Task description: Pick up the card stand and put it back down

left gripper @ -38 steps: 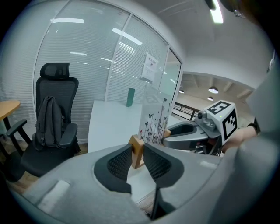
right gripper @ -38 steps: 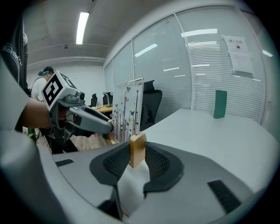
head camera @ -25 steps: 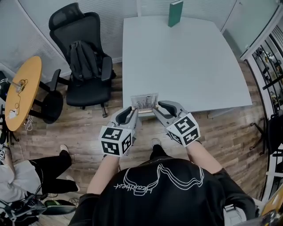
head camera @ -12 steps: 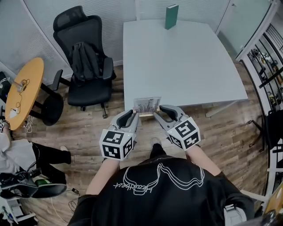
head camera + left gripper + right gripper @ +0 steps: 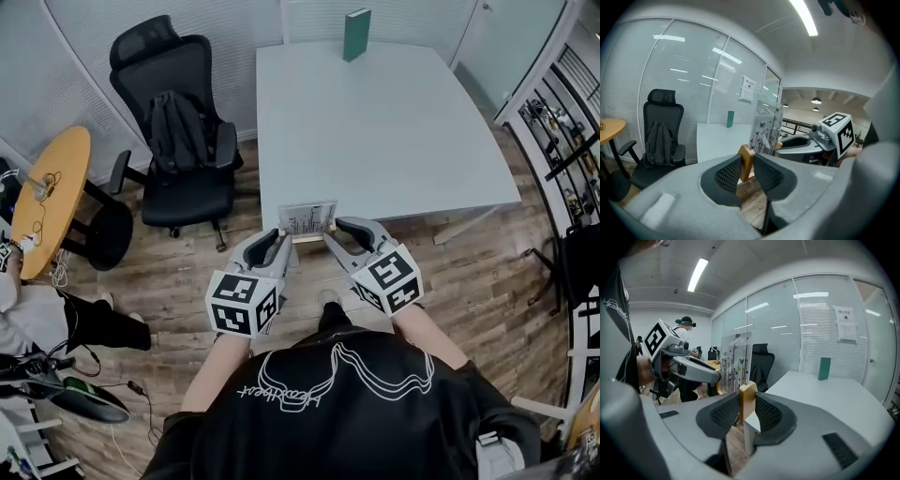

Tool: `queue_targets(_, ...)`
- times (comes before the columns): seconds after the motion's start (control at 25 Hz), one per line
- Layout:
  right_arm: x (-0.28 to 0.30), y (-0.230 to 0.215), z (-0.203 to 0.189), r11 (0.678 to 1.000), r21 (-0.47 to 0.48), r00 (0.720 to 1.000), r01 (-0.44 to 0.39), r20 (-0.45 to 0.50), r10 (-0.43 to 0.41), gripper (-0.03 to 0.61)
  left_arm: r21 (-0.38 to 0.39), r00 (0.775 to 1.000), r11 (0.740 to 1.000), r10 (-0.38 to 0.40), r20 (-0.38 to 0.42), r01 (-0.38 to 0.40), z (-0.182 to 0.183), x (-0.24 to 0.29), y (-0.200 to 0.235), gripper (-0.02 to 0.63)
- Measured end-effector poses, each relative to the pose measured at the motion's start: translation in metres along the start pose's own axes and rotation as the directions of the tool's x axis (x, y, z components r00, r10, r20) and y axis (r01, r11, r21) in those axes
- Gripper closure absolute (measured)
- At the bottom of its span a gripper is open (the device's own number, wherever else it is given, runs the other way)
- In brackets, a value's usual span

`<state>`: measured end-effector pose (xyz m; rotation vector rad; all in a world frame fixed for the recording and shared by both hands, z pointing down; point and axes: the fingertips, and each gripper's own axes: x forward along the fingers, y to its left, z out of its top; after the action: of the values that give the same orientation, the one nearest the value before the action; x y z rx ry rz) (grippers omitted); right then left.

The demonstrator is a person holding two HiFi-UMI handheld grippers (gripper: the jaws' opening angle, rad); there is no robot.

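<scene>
At table [image 5: 394,131] edge, card stand [image 5: 307,219] drawn nearer

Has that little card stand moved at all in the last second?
Yes, slightly, it seems: the card stand has drawn back from the table's near edge, toward the person.

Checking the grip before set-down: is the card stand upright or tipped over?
Upright. The card stand has its clear panel vertical above the wooden base, clamped by left gripper and right gripper.
</scene>
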<state>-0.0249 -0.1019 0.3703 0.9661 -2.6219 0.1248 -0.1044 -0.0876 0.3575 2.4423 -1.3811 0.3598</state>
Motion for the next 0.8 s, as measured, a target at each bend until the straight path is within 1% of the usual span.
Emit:
queue_targets(0.48,0.006,-0.013,0.003,1.0,-0.012,1.0,0.003,0.002,-0.003,0.468,0.003,1.0,1.0,0.007,0.0,-0.007,0.008,0.011,0.002,0.526)
queue_targets(0.64,0.015,-0.024,0.005,1.0,-0.022,1.0,-0.005,-0.005,0.004,0.468,-0.017,1.0,1.0,0.013,-0.002,-0.013,0.011,0.022,0.01,0.526)
queue_targets(0.8,0.028,-0.04,0.009,1.0,-0.027,1.0,-0.009,-0.006,0.009,0.469,-0.021,1.0,1.0,0.019,-0.002,-0.019,0.018,0.038,0.019,0.526)
